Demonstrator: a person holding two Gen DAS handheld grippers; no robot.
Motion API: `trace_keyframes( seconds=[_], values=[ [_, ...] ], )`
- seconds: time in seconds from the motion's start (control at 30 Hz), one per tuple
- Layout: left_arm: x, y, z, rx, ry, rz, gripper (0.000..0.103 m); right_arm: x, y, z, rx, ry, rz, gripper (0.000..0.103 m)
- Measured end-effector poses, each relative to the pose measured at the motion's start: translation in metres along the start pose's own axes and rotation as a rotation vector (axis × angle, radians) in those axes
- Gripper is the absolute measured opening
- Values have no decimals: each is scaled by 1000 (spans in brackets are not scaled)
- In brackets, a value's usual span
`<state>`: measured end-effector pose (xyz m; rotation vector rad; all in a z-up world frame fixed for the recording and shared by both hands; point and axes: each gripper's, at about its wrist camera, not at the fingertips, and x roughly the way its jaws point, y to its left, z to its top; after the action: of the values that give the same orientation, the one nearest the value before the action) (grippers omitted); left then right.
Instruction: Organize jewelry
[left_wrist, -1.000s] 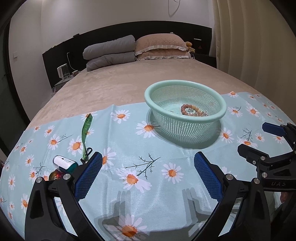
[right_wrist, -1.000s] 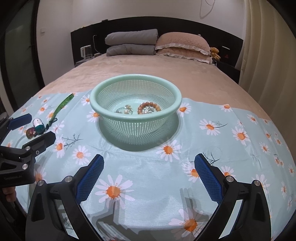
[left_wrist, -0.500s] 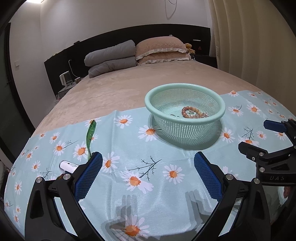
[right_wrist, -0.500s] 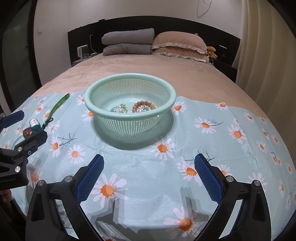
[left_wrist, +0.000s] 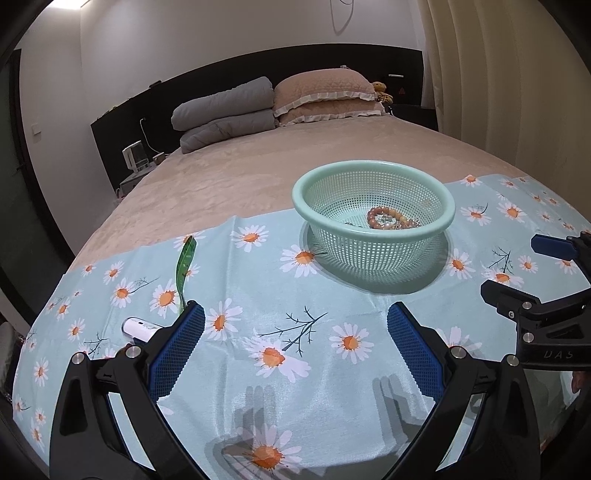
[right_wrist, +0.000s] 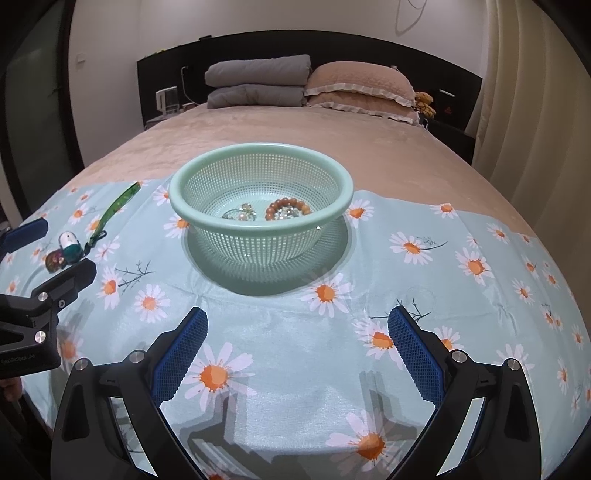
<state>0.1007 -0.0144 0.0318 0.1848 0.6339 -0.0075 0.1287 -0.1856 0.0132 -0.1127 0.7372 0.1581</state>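
Note:
A mint green mesh basket (left_wrist: 373, 192) (right_wrist: 258, 177) stands on the daisy-print cloth (left_wrist: 258, 295) on the bed. In it lie a brown bead bracelet (left_wrist: 384, 218) (right_wrist: 288, 206) and a silvery piece (right_wrist: 242, 214). A green lanyard (left_wrist: 184, 262) (right_wrist: 118, 206) with a white and teal fob (right_wrist: 70, 243) and a dark charm (right_wrist: 55, 260) lies left of the basket. My left gripper (left_wrist: 295, 350) is open and empty, near the cloth's front. My right gripper (right_wrist: 295, 350) is open and empty, in front of the basket.
Grey folded quilts (right_wrist: 258, 85) and pink pillows (right_wrist: 362, 92) lie at the headboard. A nightstand with a white appliance (left_wrist: 135, 160) stands at the bed's far left. Curtains (right_wrist: 535, 110) hang on the right. The cloth drops off at the bed's near edge.
Both grippers have drawn back and tilted up a little, so the basket sits farther away. The fob is now mostly hidden behind my left finger. Both stay open.

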Motion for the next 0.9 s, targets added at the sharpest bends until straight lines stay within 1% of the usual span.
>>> trace_keyframes(
  seconds=[0.1,0.17,0.23,0.37,0.43,0.6,0.77,0.9],
  values=[
    [2,0,-1,9,12,22,97,0,0,0,-1,4,-3,94],
    [1,0,-1,7,1,29,97,-1,0,0,-3,3,-1,94],
    [1,1,-1,5,6,18,97,-1,0,0,-5,4,0,94],
    [0,2,-1,5,-2,18,97,-1,0,0,-4,4,-1,94],
    [0,1,-1,11,-1,17,97,-1,0,0,4,6,15,94],
    [1,-2,-2,26,2,13,97,-1,0,0,1,7,16,94],
    [1,-1,-3,21,8,13,97,-1,1,0,-6,6,15,94],
    [-1,-2,-2,32,-1,10,97,0,1,-1,-12,7,7,94]
  ],
)
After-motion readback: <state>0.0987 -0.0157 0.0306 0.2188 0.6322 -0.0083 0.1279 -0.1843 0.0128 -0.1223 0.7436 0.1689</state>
